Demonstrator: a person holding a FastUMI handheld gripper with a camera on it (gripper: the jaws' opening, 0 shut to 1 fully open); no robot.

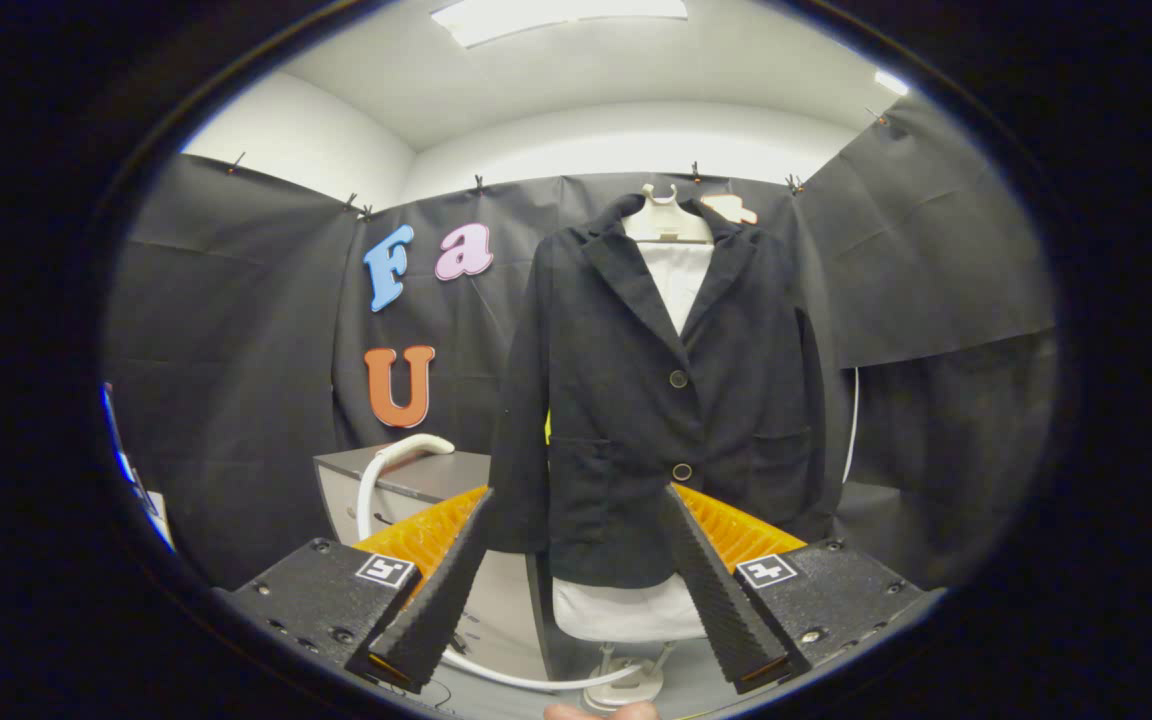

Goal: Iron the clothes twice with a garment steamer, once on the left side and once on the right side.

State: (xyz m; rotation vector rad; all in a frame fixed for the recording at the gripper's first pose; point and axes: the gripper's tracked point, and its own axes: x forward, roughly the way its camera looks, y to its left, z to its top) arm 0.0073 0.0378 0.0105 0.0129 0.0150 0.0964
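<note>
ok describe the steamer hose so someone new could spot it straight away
Start at the dark jacket hanging on the stand in the middle of the booth. Beside its sleeve stands a low grey cabinet. The steamer hose is the white curved tube arching over that cabinet, beyond the open hand-held gripper; nothing else there is thin, white and bent.

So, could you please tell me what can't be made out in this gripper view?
- Steamer head: the white hose runs down behind the open gripper's fingers.
- Lower hem of the black jacket: partly covered by the fingers.
- Stand base: partly cut off below.
- Cabinet: largely hidden behind the jacket and fingers.
</note>
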